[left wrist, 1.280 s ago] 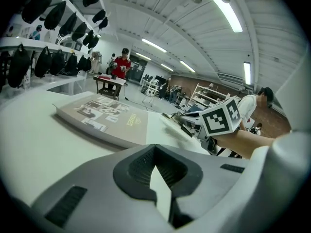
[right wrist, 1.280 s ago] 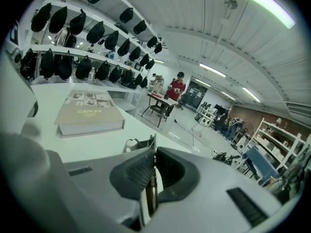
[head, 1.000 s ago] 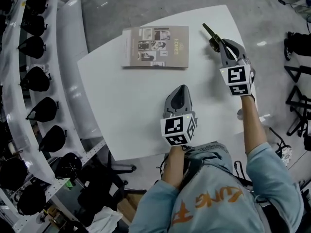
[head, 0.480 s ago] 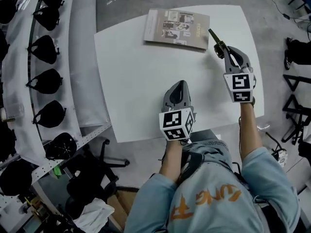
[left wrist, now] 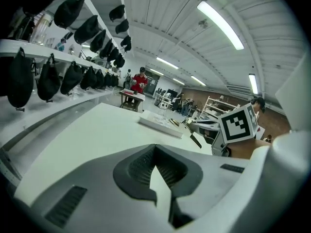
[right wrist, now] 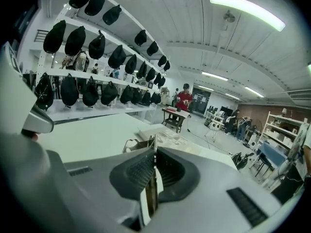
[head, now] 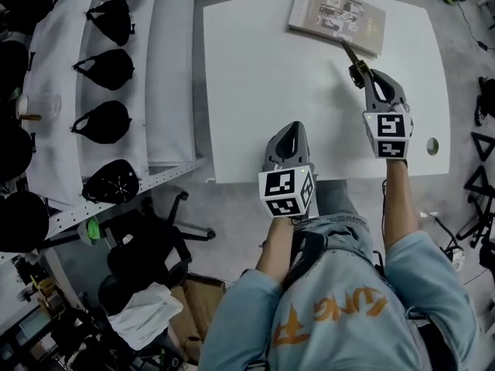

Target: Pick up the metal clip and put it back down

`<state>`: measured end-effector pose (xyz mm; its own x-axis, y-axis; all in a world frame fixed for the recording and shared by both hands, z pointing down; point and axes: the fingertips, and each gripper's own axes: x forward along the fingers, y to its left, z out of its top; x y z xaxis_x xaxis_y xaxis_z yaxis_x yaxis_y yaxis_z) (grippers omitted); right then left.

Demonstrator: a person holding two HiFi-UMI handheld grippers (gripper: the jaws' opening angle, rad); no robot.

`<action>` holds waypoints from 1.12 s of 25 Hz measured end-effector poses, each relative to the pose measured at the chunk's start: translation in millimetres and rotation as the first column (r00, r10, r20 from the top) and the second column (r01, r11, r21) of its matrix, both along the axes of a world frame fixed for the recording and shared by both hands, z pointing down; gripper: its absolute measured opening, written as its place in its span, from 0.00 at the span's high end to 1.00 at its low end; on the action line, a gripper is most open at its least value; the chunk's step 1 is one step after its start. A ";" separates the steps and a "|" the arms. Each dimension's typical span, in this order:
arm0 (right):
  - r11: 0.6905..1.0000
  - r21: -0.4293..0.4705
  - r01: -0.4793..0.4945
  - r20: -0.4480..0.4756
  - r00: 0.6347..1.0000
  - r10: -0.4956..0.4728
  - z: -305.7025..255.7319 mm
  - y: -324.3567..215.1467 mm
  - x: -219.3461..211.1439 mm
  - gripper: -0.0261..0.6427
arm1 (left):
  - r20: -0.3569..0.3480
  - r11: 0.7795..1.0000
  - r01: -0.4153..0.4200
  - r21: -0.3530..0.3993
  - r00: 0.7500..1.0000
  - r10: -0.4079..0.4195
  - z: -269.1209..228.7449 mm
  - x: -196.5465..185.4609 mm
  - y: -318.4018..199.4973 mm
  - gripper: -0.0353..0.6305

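Holding metal clip (head: 353, 59), right tool (head: 363, 76) beside booklet (head: 336, 19) edge, open tabletop (head: 263, 83) leftward

The metal clip (head: 349, 54) has its rear end hidden inside the right tongs (head: 362, 76).

Table (head: 255, 91): one. Booklet (head: 336, 18): one. Clip (head: 352, 56): one. Grippers: two, the left gripper (head: 291, 127) and the right gripper (head: 363, 76). Chair (head: 151, 246): one. Black caps (head: 104, 122) on shelves (head: 166, 68): four clear in the head view, perhaps four more cut off at its left edge.
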<state>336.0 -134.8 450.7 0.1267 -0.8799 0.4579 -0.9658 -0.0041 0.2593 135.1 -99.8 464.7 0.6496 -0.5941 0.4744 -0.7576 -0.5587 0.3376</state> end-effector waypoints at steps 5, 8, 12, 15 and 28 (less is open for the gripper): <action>0.998 0.011 0.059 0.027 0.998 -0.059 0.8 1.1 -68.9 0.92 | 0.019 0.998 0.068 0.013 0.997 -0.069 -3.0 -69.6 8.1 0.93; 0.995 0.018 0.098 0.036 0.994 -0.099 0.8 -1.5 -107.6 0.92 | 0.019 0.994 0.106 0.026 0.994 -0.107 -6.0 -104.1 11.0 0.93; 0.987 0.019 0.158 0.042 0.986 -0.159 2.3 -5.1 -158.4 0.92 | 0.022 0.987 0.157 0.025 0.987 -0.158 -3.6 -147.3 17.4 0.93; 0.977 0.014 0.212 0.042 0.976 -0.213 5.3 -8.3 -196.0 0.92 | 0.023 0.979 0.203 0.019 0.979 -0.204 1.4 -179.0 21.3 0.93; 0.886 -0.079 0.457 0.018 0.889 -0.457 37.7 13.3 -342.7 0.92 | 0.010 0.916 0.393 -0.076 0.919 -0.393 41.0 -283.9 52.5 0.93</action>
